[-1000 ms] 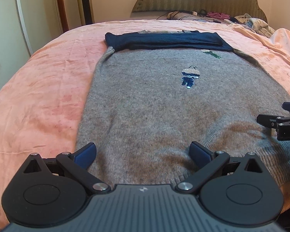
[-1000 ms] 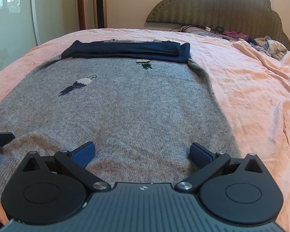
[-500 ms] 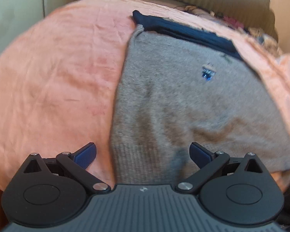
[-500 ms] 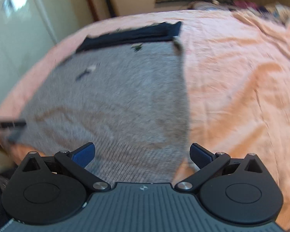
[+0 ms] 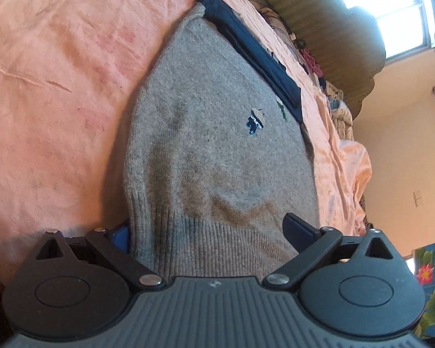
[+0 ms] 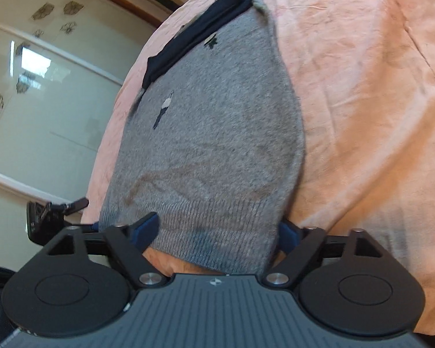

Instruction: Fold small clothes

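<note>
Straddling the hem corners of the grey sweater (image 5: 217, 150) lying flat on the bed (image 5: 58, 87), both tongs, left (image 5: 208, 232) and right (image 6: 217, 229), have just been closing but haven't clenched yet. Each should pinch both layers squarely before lifting together.

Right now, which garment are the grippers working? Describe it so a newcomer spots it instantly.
On the peach bedsheet lies a flat grey knit sweater, its ribbed hem nearest the cameras. Unlike the folded navy garment laid across its far end, it is grey and carries small embroidered figures.
</note>
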Demonstrator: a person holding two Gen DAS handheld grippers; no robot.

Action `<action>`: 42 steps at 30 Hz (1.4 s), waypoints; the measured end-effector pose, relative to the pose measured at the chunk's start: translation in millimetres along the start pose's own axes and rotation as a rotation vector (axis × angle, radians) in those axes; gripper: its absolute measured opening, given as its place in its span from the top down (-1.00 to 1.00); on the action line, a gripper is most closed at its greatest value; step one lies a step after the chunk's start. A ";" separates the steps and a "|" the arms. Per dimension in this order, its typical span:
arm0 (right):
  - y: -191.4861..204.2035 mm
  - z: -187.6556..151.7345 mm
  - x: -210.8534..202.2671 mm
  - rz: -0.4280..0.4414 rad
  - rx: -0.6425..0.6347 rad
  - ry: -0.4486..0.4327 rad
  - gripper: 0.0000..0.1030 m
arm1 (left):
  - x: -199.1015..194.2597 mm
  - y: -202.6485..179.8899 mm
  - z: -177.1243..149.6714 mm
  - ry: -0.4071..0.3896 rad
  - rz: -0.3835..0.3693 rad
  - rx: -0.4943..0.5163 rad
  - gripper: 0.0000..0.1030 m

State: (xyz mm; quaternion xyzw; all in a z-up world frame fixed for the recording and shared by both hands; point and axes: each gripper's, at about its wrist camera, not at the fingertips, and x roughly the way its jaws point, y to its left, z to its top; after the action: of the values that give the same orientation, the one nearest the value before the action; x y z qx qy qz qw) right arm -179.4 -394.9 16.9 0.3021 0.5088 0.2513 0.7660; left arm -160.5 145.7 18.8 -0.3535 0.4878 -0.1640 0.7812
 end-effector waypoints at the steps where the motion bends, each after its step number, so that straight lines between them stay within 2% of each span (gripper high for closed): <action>1: -2.7 1.4 -1.4 -0.001 0.012 -0.006 -0.34 | -0.1 -1.6 1.8 0.002 0.016 0.014 -0.72; 5: -2.4 3.7 1.5 -0.003 0.006 -0.001 -0.31 | -0.3 -1.4 6.5 0.026 0.059 0.054 -0.37; 6: -0.9 3.5 2.5 -0.008 -0.001 0.001 -0.30 | -1.3 -0.3 7.3 0.029 0.072 0.063 -0.22; 7: 0.1 3.9 3.4 -0.018 -0.006 0.003 -0.20 | -1.9 1.0 7.8 0.032 0.079 0.071 -0.11; 8: 0.5 5.1 4.4 -0.033 -0.011 0.006 -0.05 | -3.2 3.2 8.2 0.036 0.078 0.069 -0.08; 11: -5.0 6.7 2.5 -0.057 -0.002 0.012 0.23 | -8.2 13.3 9.9 0.047 0.056 0.038 0.01; 12: -7.1 6.8 1.9 -0.064 0.002 0.013 0.37 | -8.2 14.2 10.1 0.048 0.055 0.033 0.10; 13: -8.9 7.3 2.5 -0.076 0.007 0.015 0.52 | -7.3 13.6 9.7 0.048 0.056 0.034 0.29; 14: -9.2 7.3 2.7 -0.083 0.007 0.016 0.59 | -6.5 12.9 9.3 0.053 0.048 0.035 0.39; 16: -9.0 7.6 3.6 -0.087 0.002 0.022 0.61 | -3.7 10.8 7.8 0.073 0.017 0.040 0.68; 18: -7.6 8.2 4.9 -0.107 -0.019 0.033 0.73 | 1.4 8.1 6.9 0.086 0.053 0.068 0.71; 19: -6.6 8.3 6.2 -0.108 -0.029 0.038 0.78 | 3.8 9.0 7.2 0.093 0.079 0.074 0.82; 23: -2.0 12.0 0.1 -0.076 -0.039 0.016 0.79 | -7.5 6.9 13.1 0.077 0.071 0.090 0.84; 30: 3.7 41.6 -16.0 0.046 -0.013 -0.106 0.79 | -34.9 -12.3 50.8 -0.030 -0.036 0.124 0.86; 34: 9.3 89.3 -11.8 0.145 -0.009 -0.215 0.79 | -25.5 -40.3 94.6 -0.118 -0.076 0.192 0.91; 37: 16.1 144.0 1.7 0.201 -0.024 -0.298 0.79 | -5.0 -62.4 138.7 -0.168 -0.079 0.259 0.94; 40: 18.8 190.5 21.8 0.199 -0.030 -0.288 0.79 | 20.9 -72.6 178.6 -0.132 -0.043 0.277 0.94; 42: 21.1 201.6 32.0 0.175 -0.050 -0.248 0.79 | 24.1 -78.1 186.8 -0.140 0.026 0.318 0.94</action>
State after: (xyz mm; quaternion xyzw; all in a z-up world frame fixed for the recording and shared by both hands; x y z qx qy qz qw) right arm 18.1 -399.8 72.4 0.3550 0.3757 0.2905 0.8052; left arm 21.8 150.1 110.1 -0.2297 0.4047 -0.2039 0.8613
